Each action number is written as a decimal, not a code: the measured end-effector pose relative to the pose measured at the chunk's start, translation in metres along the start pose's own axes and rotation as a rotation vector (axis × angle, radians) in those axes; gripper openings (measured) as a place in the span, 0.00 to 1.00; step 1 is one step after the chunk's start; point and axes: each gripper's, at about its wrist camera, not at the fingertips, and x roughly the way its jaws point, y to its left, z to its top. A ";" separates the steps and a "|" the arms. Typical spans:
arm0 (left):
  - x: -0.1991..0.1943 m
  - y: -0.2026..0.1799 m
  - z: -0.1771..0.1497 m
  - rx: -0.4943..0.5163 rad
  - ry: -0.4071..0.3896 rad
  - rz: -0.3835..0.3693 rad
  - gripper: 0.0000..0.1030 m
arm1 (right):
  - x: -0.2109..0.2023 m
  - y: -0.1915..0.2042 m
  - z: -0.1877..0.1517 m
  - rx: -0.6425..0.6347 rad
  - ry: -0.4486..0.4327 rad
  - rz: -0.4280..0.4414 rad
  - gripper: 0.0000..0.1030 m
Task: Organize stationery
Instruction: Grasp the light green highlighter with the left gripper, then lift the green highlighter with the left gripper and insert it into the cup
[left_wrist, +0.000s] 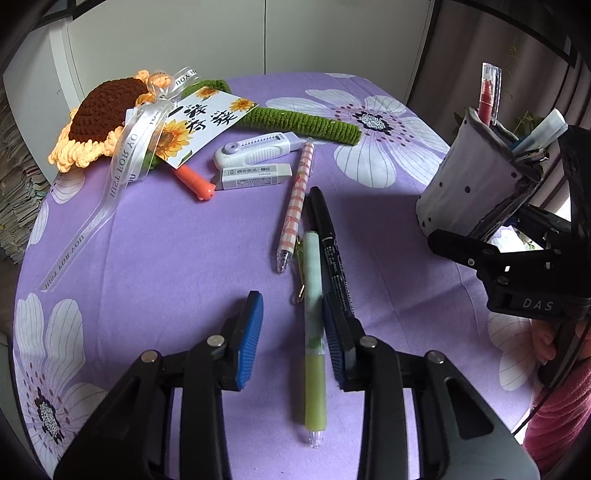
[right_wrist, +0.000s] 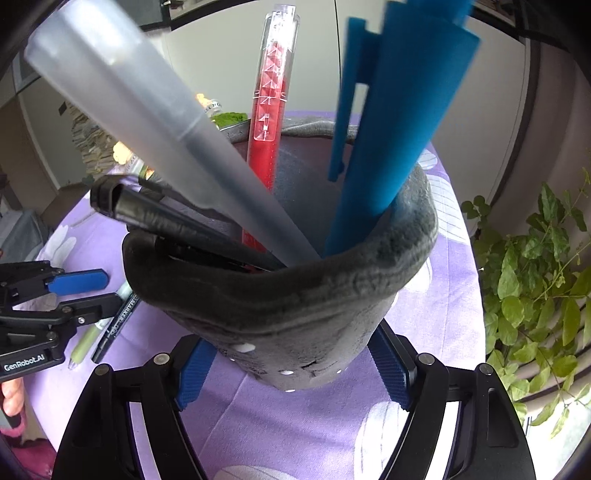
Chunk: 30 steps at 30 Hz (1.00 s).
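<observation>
My left gripper (left_wrist: 293, 341) hangs low over the purple flowered cloth (left_wrist: 166, 251), open, with a green pen (left_wrist: 314, 332) lying between its blue pads. The right-hand pad is against the pen; the other stands well apart from it. A black marker (left_wrist: 332, 251) lies just beside the green pen, and a pink checked pen (left_wrist: 297, 199) lies beyond. At the right, my right gripper (right_wrist: 291, 369) is shut on a soft grey pen pouch (right_wrist: 295, 295), which leans over. It holds a red pen (right_wrist: 271, 110), a frosted pen (right_wrist: 155, 129), a blue pen (right_wrist: 388, 129) and a black one (right_wrist: 155, 210).
Further back lie an eraser (left_wrist: 255, 177), a white correction tape (left_wrist: 258, 149), an orange pen (left_wrist: 194, 181) and a crochet sunflower (left_wrist: 103, 110) with a ribbon and a card. Green plants (right_wrist: 535, 277) stand past the table's right edge. A person's pink sleeve (left_wrist: 557, 413) shows at the lower right.
</observation>
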 end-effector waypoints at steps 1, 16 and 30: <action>0.001 -0.001 0.000 0.004 0.001 0.005 0.29 | 0.000 -0.001 0.000 0.003 -0.001 0.007 0.79; -0.001 -0.001 0.009 -0.015 0.001 -0.009 0.11 | -0.001 0.003 -0.001 -0.017 0.010 -0.050 0.76; -0.077 -0.008 0.049 -0.067 -0.238 -0.169 0.11 | -0.001 0.008 0.000 -0.016 0.011 -0.051 0.76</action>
